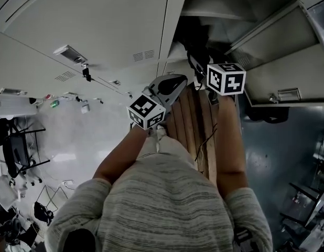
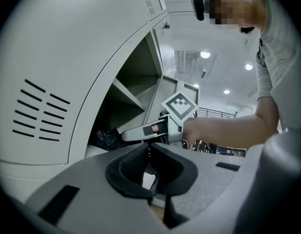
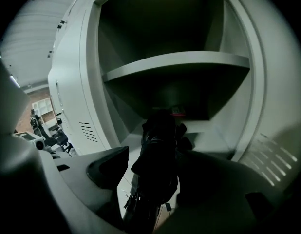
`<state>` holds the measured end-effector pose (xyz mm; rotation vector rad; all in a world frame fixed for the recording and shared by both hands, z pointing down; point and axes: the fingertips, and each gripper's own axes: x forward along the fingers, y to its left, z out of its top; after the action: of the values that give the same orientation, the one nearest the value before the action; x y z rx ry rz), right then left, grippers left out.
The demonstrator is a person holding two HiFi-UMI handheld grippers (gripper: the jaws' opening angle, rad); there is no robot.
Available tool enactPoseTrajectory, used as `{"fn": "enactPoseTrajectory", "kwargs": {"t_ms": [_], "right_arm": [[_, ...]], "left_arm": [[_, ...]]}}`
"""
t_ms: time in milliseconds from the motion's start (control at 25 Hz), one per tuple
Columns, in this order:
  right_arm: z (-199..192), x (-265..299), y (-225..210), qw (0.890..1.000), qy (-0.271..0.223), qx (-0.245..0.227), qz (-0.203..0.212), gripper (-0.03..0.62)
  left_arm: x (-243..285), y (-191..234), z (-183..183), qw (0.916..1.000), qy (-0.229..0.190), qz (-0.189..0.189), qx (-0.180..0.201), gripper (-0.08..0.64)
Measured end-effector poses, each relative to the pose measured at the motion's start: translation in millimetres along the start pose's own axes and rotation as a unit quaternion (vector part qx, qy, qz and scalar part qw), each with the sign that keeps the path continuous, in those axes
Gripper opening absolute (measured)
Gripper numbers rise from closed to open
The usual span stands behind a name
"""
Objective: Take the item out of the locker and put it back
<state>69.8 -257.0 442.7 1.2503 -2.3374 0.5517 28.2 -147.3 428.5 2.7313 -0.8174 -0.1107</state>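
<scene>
A black, crumpled bag-like item [image 3: 158, 145] rests on the floor of the open locker compartment [image 3: 179, 62], under its shelf. My right gripper [image 3: 153, 157] reaches into that compartment with the item between its jaws. The left pad [image 3: 109, 167] stands apart from the item, with a pale gap showing; the right jaw is too dark to judge. In the left gripper view the right gripper [image 2: 125, 136] points at the black item [image 2: 107, 138]. My left gripper [image 2: 150, 152] waits outside the locker, jaws together, holding nothing. In the head view both grippers sit before the locker: left gripper [image 1: 180, 82], right gripper [image 1: 200, 63].
The locker door [image 1: 280, 70] hangs open at the right. Closed locker fronts [image 1: 99, 30] lie to the left. A wooden slatted bench [image 1: 196, 125] runs below my arms. A dark object [image 1: 264, 114] sits on the floor at the right, and office chairs [image 1: 15, 148] stand far left.
</scene>
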Motion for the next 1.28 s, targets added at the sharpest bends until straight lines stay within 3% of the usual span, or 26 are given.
{"fn": "enactPoseTrajectory", "kwargs": {"t_ms": [360, 840, 1040, 1280], "right_arm": [[-17, 35, -7, 0.995, 0.097, -0.001, -0.013, 0.284], [-32, 54, -12, 0.991, 0.127, 0.001, -0.029, 0.282], [-32, 55, -15, 0.993, 0.117, 0.012, -0.023, 0.282], [-31, 50, -14, 0.998, 0.050, 0.000, -0.032, 0.276]], "left_arm": [[-4, 8, 0, 1.0000, -0.005, 0.004, -0.003, 0.009], [-1, 13, 0, 1.0000, -0.003, -0.002, -0.001, 0.009], [1, 15, 2, 1.0000, -0.004, -0.004, 0.002, 0.009], [1, 16, 4, 0.9999, 0.001, -0.004, 0.017, 0.009]]}}
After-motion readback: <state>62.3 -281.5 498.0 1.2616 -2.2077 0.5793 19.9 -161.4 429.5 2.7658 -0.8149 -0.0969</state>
